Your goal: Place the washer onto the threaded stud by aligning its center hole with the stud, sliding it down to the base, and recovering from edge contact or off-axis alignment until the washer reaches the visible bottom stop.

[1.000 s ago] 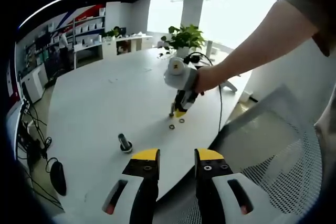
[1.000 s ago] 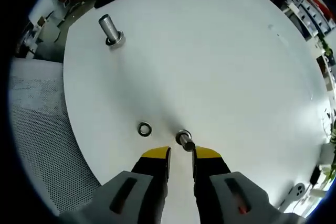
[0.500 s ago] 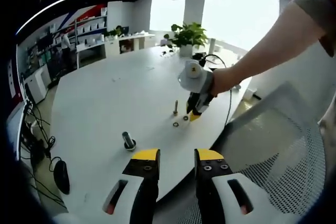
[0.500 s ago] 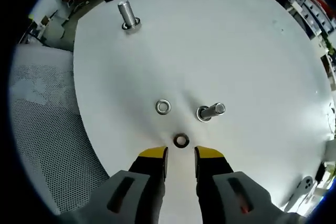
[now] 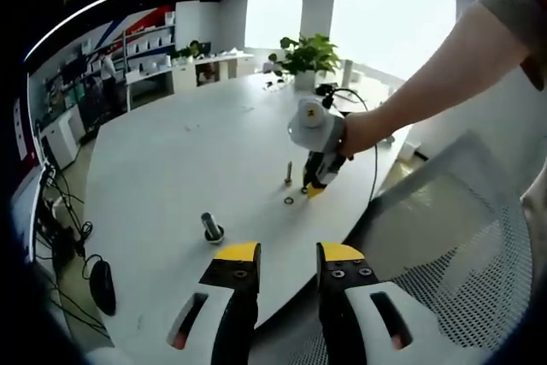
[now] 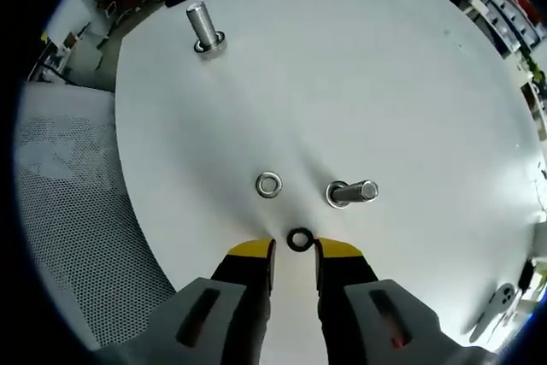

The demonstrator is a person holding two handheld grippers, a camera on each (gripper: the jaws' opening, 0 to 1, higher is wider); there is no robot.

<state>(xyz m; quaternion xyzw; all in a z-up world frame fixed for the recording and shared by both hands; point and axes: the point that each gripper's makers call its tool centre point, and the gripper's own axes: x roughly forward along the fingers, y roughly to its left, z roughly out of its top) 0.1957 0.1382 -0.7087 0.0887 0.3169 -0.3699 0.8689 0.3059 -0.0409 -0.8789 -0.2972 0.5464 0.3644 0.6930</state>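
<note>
In the right gripper view my right tongs (image 6: 293,250) sit low at center, slightly apart, with a dark washer (image 6: 299,239) between the tips; whether they grip it I cannot tell. A second washer (image 6: 268,185) and the stud (image 6: 352,193) lie just above on the table (image 6: 367,74). My left tongs (image 5: 287,253) are open and empty.

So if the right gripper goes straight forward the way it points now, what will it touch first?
Most likely the dark washer, lying on the white table just ahead of the right gripper and centred between its open jaws; the gripper's height above it is unclear.
</note>
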